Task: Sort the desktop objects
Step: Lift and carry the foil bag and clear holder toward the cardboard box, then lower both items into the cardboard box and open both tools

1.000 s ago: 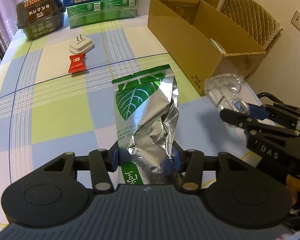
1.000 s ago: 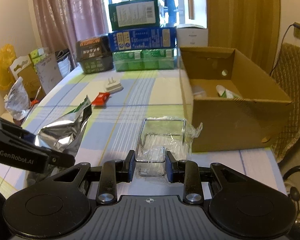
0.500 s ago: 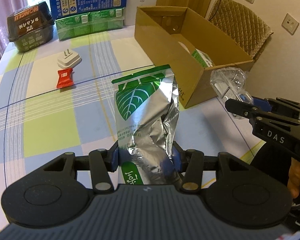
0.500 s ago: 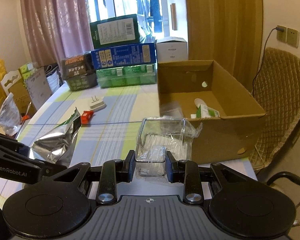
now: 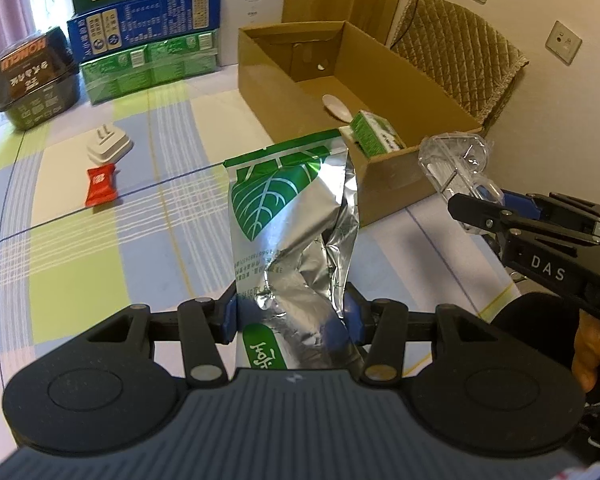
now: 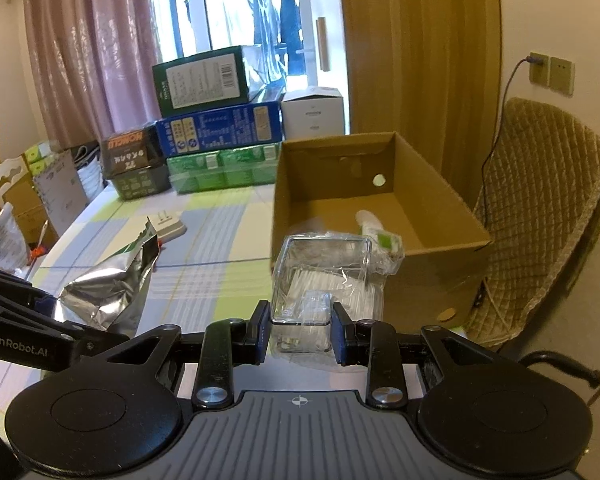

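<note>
1. The left gripper pinches the foil pouch, long axis upright.
2. The right gripper pinches the clear packet.
3. The cardboard box lies at one o'clock from the pouch; in the right wrist view it lies at twelve o'clock, with the right gripper the nearer.

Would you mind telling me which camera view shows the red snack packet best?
The left wrist view: the red snack packet lies fully visible on the tablecloth, just in front of the white plug adapter. In the right wrist view the foil bag hides nearly all of it.
</note>
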A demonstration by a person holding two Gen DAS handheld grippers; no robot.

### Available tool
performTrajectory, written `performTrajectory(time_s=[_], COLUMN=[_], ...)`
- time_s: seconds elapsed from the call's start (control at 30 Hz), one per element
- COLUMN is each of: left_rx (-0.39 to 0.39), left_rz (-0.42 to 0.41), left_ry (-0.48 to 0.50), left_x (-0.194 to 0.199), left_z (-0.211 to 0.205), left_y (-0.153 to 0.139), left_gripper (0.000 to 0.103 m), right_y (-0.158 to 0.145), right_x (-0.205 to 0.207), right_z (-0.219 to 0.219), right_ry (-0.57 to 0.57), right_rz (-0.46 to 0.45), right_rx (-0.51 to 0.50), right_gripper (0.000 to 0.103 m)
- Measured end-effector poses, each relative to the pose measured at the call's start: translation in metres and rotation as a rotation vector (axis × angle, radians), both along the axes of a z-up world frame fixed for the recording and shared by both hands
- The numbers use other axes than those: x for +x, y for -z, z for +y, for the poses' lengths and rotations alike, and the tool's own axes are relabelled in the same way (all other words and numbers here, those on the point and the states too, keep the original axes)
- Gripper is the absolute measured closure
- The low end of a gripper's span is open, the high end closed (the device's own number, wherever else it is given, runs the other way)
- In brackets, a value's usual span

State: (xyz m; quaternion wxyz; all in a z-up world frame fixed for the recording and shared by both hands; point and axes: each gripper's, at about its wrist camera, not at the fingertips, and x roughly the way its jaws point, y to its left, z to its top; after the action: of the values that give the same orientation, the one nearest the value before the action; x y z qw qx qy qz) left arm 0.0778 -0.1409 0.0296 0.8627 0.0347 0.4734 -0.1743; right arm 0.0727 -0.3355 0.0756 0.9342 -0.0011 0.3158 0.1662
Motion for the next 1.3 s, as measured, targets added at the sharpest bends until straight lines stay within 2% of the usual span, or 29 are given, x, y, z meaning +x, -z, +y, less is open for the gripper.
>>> performTrajectory(time_s=[0.5,0.93,1.3], left_rx=[-0.022,-0.053,-0.076], left_rz=[-0.023,-0.036,-0.041], left_ry=[0.095,0.121,0.118], left_x=[0.037,0.09,0.132], left_z=[-0.058,-0.096,-0.119], left_y=[-0.021,-0.037,-0.04], left_gripper=[0.058,0.058,0.058], right_y=[-0.025,-0.051,-0.047], right_x=[0.031,0.085,0.13], right_z=[-0.042,-0.06,-0.065], right_ry=[0.024,0.014,0.001], right_rz=[-0.056,-0.082,-0.07], right_rx=[-0.047,-0.039,-0.056], right_gripper=[0.075,0.075,0.075])
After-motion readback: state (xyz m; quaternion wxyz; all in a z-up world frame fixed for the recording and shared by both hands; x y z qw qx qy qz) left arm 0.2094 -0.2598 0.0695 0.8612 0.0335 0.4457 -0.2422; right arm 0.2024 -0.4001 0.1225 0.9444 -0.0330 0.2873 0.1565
